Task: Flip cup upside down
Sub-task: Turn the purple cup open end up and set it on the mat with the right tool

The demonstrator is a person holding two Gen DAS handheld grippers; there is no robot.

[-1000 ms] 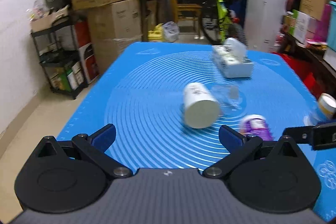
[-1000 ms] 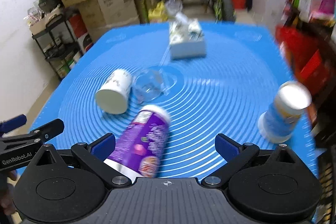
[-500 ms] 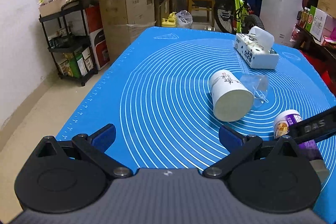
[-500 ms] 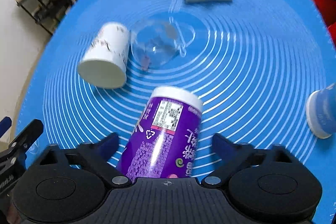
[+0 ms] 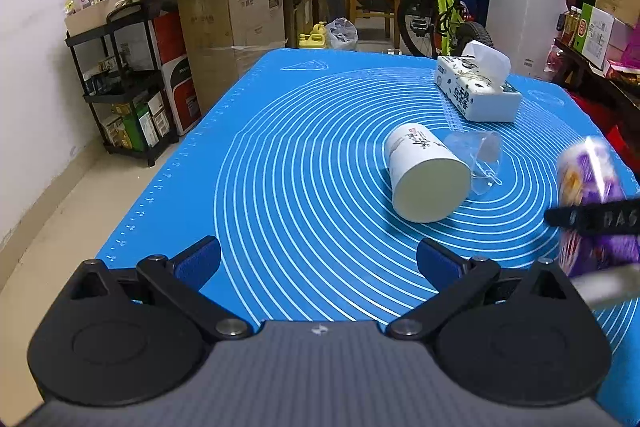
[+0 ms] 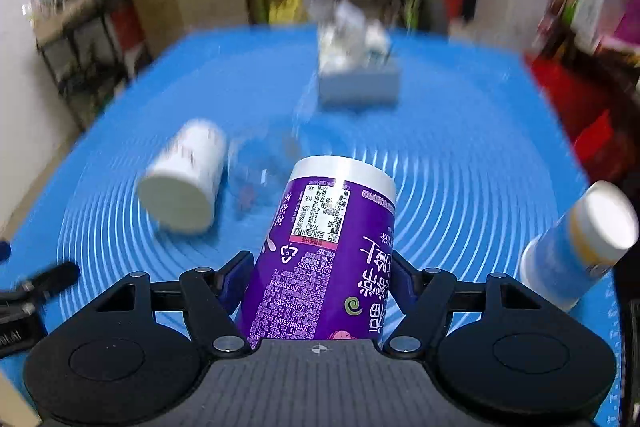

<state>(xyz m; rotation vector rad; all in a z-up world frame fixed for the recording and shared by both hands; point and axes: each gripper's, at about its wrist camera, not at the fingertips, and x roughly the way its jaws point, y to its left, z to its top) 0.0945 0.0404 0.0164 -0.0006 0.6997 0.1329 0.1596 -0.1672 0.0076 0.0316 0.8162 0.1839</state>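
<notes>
My right gripper (image 6: 320, 277) is shut on a purple cup (image 6: 324, 259) with a white rim, held lifted above the blue mat (image 6: 460, 155), white end pointing away from me. The same cup shows blurred at the right edge of the left wrist view (image 5: 592, 195), with a right gripper finger across it. My left gripper (image 5: 318, 259) is open and empty over the near left part of the mat (image 5: 280, 147).
A white paper cup (image 5: 426, 175) lies on its side mid-mat, a clear glass cup (image 5: 482, 161) beside it. A tissue box (image 5: 478, 89) sits at the back. A blue-and-white bottle (image 6: 576, 247) stands at the right. Boxes, shelves and a bicycle surround the table.
My right gripper closed on the purple cup and lifted it off the mat, tilting it up. The left gripper stayed open and shifted its view slightly.
</notes>
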